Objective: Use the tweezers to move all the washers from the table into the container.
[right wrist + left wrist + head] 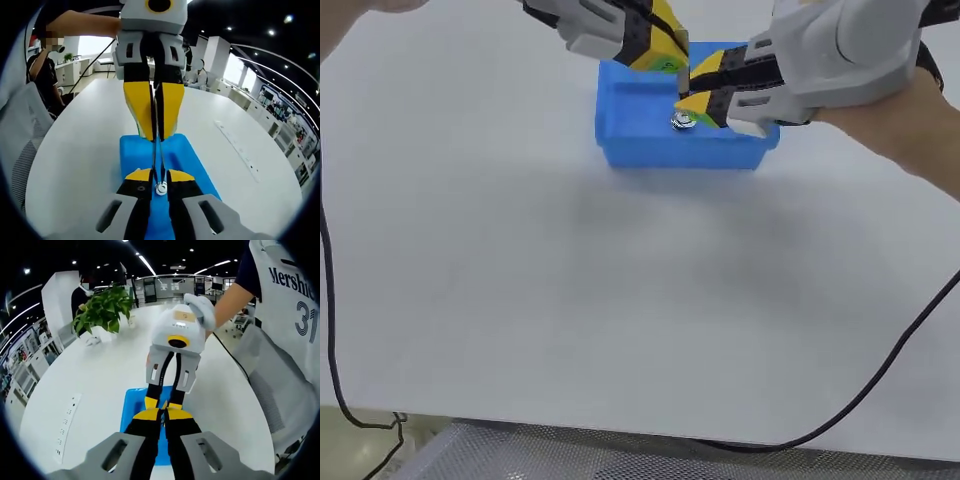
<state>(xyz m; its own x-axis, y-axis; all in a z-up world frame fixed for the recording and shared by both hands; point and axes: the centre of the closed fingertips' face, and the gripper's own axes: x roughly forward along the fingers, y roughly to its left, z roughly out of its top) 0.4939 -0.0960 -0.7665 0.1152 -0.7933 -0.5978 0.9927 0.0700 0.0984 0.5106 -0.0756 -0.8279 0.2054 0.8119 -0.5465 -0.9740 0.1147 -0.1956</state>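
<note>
Washer (683, 121) (161, 188): at the tips of the tweezers (157, 150), inside the outline of the blue container (670, 155); I cannot tell whether it rests on the floor or hangs above it.
Container: open-topped, on the far middle of the white table (620, 300); the washer is the one thing I can make out within it.
Tweezers axis: runs from the far side toward the near side, tips pointing near and down at the washer.
Left gripper (670, 62) (155, 137): over the container's far edge, its yellow jaws pressed together on the tweezers' upper part.
Right gripper (695, 105) (160, 176): comes in from the right, its jaws drawn close on either side of the tweezers' tips and the washer; whether they pinch, I cannot tell.
Around: a black cable (880, 370) crosses the table's near right; a potted plant (102, 310) and a power strip (67, 422) lie well apart from the container.
</note>
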